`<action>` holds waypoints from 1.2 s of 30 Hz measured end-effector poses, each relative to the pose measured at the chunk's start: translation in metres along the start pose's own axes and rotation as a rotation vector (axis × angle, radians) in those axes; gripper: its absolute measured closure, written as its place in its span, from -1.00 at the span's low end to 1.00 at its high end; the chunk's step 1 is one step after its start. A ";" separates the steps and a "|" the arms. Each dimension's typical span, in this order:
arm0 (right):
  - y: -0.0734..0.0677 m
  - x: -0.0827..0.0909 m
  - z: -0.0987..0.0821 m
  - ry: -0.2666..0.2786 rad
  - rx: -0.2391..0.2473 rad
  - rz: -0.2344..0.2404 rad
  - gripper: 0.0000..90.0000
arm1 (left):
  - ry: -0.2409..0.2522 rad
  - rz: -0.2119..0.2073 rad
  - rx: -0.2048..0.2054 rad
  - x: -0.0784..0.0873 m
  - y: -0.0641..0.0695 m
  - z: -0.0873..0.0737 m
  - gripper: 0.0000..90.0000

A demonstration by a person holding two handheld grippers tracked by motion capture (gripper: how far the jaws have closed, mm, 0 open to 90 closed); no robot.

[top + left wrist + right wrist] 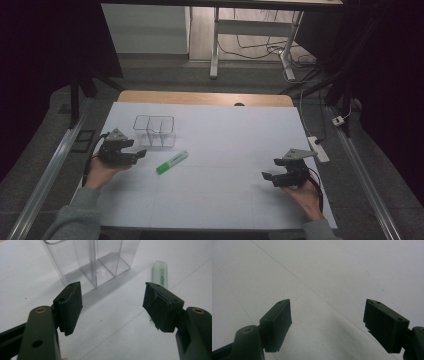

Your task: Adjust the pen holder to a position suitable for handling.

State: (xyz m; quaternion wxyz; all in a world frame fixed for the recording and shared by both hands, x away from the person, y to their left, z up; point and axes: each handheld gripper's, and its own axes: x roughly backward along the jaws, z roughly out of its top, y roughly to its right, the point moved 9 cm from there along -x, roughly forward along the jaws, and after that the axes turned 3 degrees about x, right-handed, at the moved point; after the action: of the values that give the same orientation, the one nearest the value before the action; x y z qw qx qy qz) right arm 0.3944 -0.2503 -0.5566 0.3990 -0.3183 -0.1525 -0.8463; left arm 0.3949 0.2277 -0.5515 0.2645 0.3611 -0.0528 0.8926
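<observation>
— High view first: what is going on at the table [210, 200]?

— A green highlighter [172, 162] lies flat on the white surface, just in front of a clear two-compartment holder [155, 131] that stands upright and looks empty. The left gripper [140, 154] rests low on the table to the left of the pen, near it but not touching. The right gripper [266, 176] sits well apart on the other side, pointing inward over bare table.

— So which step would you call this?

— I judge it the approach, before any grasp. The likely work is getting the highlighter into the holder, and nothing is picked up yet.

— How do the claws stand?

— Both are released. In the left gripper view the jaws are spread wide with only table between them; the highlighter [160, 273] lies beyond the right-hand jaw, partly hidden behind its tip, and the holder [97, 262] rises straight ahead. In the right gripper view the right gripper [328, 315] is just as wide open, over plain white surface, touching nothing.

— And the next move?

— For the left gripper [112, 302], I would say a swing toward the pen so its barrel comes between the pads, crosswise to the jaws, then a close around the middle. The barrel is round and smooth, so an off-centre pinch could let it roll or tip. After that it needs lifting and turning upright over one compartment.
</observation>
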 end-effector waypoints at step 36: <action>0.002 -0.001 -0.001 -0.010 -0.003 -0.023 -0.51 | -0.002 0.109 0.073 -0.009 -0.071 0.017 0.06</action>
State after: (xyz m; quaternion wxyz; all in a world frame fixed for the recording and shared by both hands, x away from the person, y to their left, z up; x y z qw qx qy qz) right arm 0.3959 -0.2509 -0.5581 0.3880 -0.3213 -0.1569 -0.8495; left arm 0.4467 0.2793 -0.5521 0.2021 0.3681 -0.0403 0.9066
